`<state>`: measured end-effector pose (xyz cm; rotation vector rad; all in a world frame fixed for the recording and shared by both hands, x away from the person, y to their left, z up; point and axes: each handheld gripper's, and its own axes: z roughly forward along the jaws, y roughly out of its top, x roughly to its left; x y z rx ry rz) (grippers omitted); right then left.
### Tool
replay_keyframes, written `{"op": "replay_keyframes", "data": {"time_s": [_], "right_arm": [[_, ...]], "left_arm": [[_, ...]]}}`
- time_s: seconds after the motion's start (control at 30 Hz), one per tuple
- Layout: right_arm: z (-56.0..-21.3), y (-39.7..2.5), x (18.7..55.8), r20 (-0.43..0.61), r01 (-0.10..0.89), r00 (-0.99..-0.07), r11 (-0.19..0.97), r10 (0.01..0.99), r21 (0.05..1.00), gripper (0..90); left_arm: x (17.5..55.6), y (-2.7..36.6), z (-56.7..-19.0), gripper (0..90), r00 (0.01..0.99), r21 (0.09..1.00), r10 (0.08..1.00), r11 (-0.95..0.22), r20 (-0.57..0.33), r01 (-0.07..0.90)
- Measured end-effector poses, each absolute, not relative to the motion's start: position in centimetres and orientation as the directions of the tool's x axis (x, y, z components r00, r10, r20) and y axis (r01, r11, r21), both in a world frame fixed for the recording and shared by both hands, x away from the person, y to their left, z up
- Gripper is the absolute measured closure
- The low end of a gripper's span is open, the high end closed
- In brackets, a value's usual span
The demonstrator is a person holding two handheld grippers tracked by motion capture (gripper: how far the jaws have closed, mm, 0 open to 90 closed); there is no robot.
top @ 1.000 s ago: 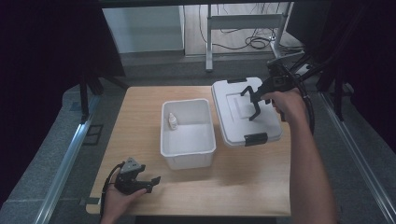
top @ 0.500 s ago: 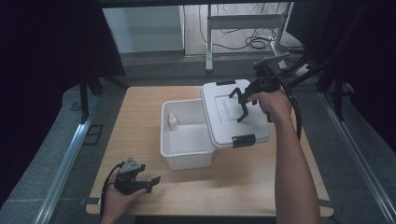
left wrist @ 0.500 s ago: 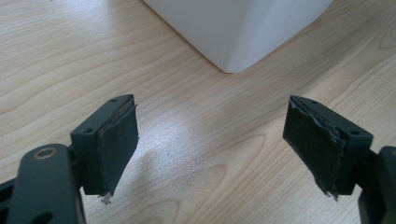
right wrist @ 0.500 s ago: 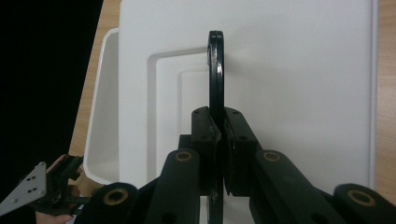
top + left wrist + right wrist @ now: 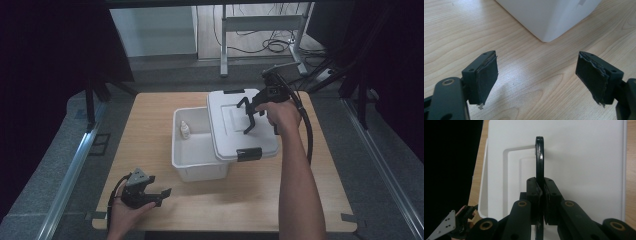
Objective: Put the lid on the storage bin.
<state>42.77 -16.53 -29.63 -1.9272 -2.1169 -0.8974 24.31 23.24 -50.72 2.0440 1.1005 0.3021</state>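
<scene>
A white bin (image 5: 199,159) stands open on the wooden table (image 5: 150,112), with a small white bottle (image 5: 184,130) upright in its far left corner. My right gripper (image 5: 252,111) is shut on the black handle (image 5: 246,116) of the white lid (image 5: 231,135). It holds the lid tilted over the bin's right part. In the right gripper view the jaws (image 5: 541,186) pinch the thin handle (image 5: 539,157) above the lid (image 5: 586,170). My left gripper (image 5: 159,186) rests open at the front left. In its own view the left gripper (image 5: 537,75) faces a corner of the bin (image 5: 549,15), with nothing between the jaws.
Black latches sit on the lid's near edge (image 5: 249,154) and far edge (image 5: 234,91). Bare wood lies to the right of the lid and along the table's front. Metal rails (image 5: 70,170) run beside the table, and a desk frame with cables (image 5: 260,35) stands behind it.
My right gripper has carried the lid leftward by its handle, from beside the bin to over its right part. The left gripper has stayed where it was.
</scene>
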Motion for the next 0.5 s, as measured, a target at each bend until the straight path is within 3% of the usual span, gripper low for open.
{"op": "replay_keyframes", "data": {"time_s": [0.5], "right_arm": [[-29.9, -12.1, 42.1, 0.484, 0.952, -0.174, 0.02, 0.858, 0.307, 85.3]], "left_arm": [[24.1, 23.0, -50.4, 18.3, 0.608, 0.737, 0.781, -0.325, -0.145, 0.592]]}}
